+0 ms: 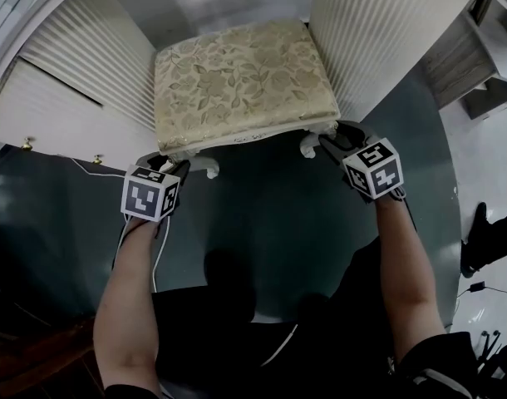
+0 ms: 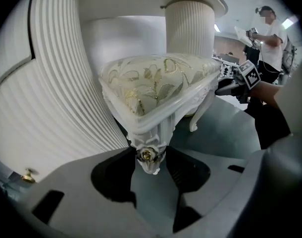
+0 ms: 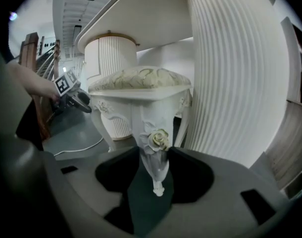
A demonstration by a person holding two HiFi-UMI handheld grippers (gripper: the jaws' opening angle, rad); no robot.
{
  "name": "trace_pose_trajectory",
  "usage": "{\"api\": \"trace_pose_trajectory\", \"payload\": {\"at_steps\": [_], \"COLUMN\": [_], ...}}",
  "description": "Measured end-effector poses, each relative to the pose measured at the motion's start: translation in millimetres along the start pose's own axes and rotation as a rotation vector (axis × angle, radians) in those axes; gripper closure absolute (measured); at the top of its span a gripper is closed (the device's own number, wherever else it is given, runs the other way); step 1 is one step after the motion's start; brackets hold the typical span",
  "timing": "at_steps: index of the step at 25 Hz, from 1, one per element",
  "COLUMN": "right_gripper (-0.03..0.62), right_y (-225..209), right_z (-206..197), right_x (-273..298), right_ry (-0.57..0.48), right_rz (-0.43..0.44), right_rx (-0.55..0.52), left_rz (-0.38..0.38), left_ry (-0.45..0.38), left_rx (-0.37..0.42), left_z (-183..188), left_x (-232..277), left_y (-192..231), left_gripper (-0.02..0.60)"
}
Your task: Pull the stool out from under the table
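Between ribbed pedestals [image 1: 378,32], white floral-cushioned stool [image 1: 241,86].

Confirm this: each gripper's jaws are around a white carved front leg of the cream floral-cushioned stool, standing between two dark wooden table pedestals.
One error: the table pedestals are white and ribbed, not dark wood, as the head view shows. The left gripper and right gripper are each around a front leg of the cream floral-cushioned stool.

Stool [image 1: 241,81] rear legs — under seat, unseen in head view; bkgd person [image 2: 272,38] tiny
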State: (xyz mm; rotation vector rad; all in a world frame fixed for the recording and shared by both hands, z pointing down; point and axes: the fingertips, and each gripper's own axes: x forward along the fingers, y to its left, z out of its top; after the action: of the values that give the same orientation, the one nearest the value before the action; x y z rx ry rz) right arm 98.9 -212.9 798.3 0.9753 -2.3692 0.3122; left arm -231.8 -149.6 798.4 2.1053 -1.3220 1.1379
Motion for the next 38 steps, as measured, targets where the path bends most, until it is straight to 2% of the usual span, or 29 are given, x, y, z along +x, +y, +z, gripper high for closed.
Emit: {"api": "trace_pose_trajectory", "payload": {"at_steps": [4,7,9,12,14,16,20,24,26,28,30,33,36,38], "right_gripper": [0.404,0.395,0.372,0.373,0.375,0.376,0.384,0.436,0.429,0.382,0.344,0.331,0.319,0.265], "right_y": [-1.2,-0.6,-0.8,-2.0,-4.4,-7.2,-6.9,-0.4,1.9,-2.3,-6.6,-4.4,4.3,6.5], "right_z": [-0.4,0.9,2.6,4.2,5.2,5.7,3.7,-0.8,-2.0,9.1,35.2,74.9,80.5,76.5], "right_x": [-2.1,-0.3,2.2,2.4,2.7,5.3,6.3,-6.1,-12.2,-18.2,-27.2,-38.8,-31.7,-21.4], "right_ry": [0.016,0.012,0.014,0.016,0.025,0.039,0.051,0.128,0.145,0.101,-0.004,-0.144,-0.136,-0.099], "right_rz": [0.033,-0.001,-0.054,-0.098,-0.09,-0.068,0.001,0.171,0.232,0.243,0.251,0.266,0.239,0.209], "right_rx": [0.008,0.01,0.032,0.077,0.069,0.036,-0.002,-0.122,-0.185,-0.193,-0.147,-0.11,-0.159,-0.175], "left_rz": [-0.002,-0.038,-0.097,-0.165,-0.159,-0.123,-0.101,-0.083,-0.073,-0.057,-0.032,-0.018,-0.003,0.014], "left_ry": [0.007,0.006,0.018,0.073,0.101,0.105,0.116,0.176,0.159,0.097,0.011,-0.071,-0.075,-0.065], "left_rx": [-0.015,0.016,0.085,0.252,0.334,0.37,0.37,0.371,0.341,0.311,0.299,0.29,0.292,0.286], "left_z": [-0.6,-0.2,-2.3,-7.5,-12.5,-17.3,-19.2,-15.0,-10.7,3.1,23.4,43.2,49.5,50.3], "left_x": [-1.7,-2.5,-4.1,-9.5,-9.3,-6.2,-1.5,-4.6,-8.1,-18.4,-32.0,-44.9,-44.8,-41.6], "left_y": [-2.7,-1.8,-2.5,-6.1,-8.9,-10.9,-8.3,1.3,4.1,6.6,10.5,13.1,7.9,6.9], "left_gripper": [0.391,0.394,0.396,0.403,0.4,0.401,0.396,0.391,0.38,0.378,0.368,0.343,0.31,0.285]}}
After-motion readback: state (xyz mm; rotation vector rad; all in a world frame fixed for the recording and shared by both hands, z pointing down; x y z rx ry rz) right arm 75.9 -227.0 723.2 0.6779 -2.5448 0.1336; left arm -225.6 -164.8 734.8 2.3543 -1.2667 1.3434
